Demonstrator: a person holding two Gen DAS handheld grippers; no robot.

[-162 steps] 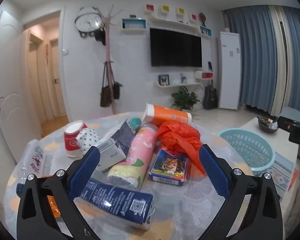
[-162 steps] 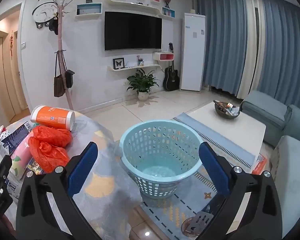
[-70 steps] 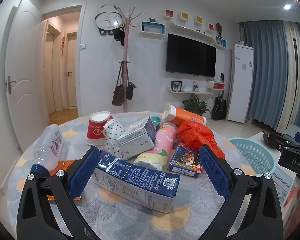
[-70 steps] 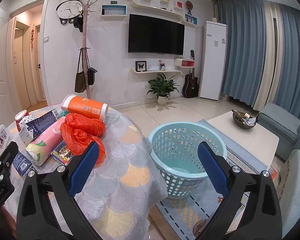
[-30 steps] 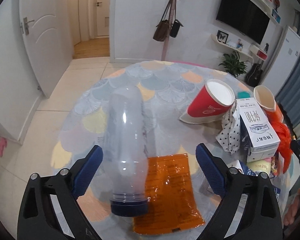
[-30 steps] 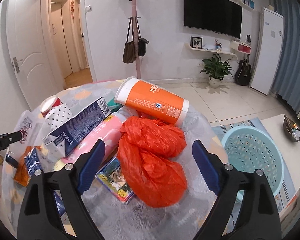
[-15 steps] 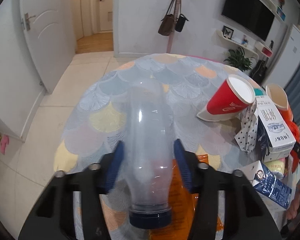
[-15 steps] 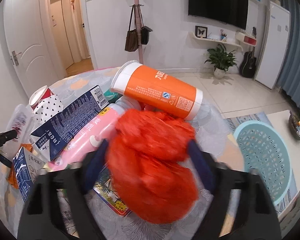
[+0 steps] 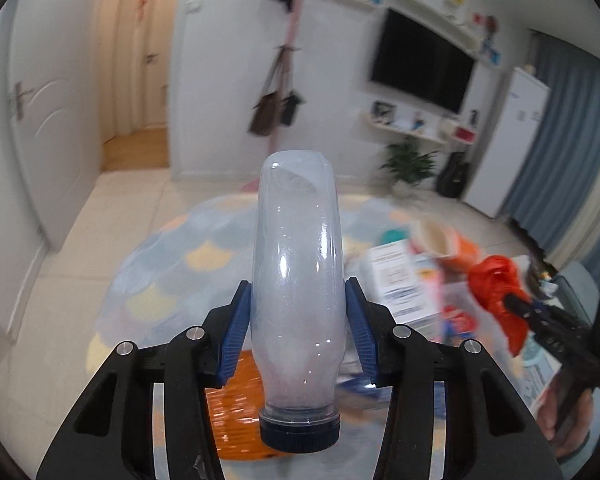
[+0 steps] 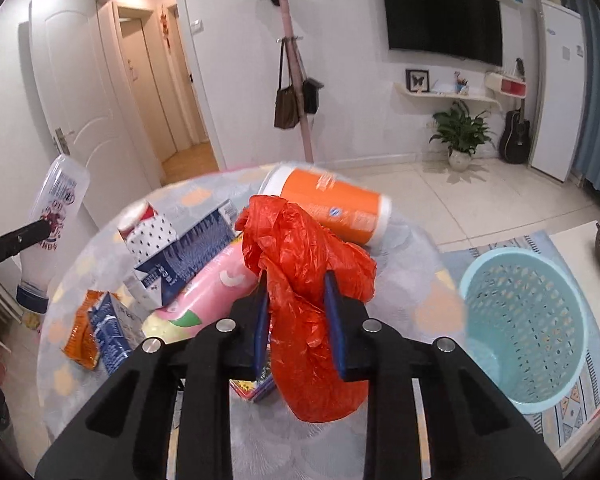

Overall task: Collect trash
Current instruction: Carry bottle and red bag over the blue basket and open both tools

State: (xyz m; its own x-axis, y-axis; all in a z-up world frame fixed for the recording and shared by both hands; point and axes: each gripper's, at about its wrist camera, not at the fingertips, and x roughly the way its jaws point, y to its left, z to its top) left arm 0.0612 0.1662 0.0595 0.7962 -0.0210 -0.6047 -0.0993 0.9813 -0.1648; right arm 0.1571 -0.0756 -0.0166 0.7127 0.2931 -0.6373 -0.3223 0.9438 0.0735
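Left hand-held gripper (image 9: 298, 332) clamping smooth clear plastic bottle (image 9: 298, 280), right hand-held gripper (image 10: 298, 320) pinching crinkled red bag (image 10: 306, 276)

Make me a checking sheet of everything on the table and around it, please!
Surface: round table under a scale-patterned cloth.
Job's things: clear plastic bottle and red plastic bag, both held; light blue laundry-style basket on the floor, nothing seen inside.
Clutter: orange canister, blue-and-white carton, pink tube, orange wrapper.
Tongs: left tongs have just closed, pads pressing the bottle; right tongs have just closed, pinching the bag.
Cables: nothing seen.
Surroundings: wall TV, potted plant, guitar.
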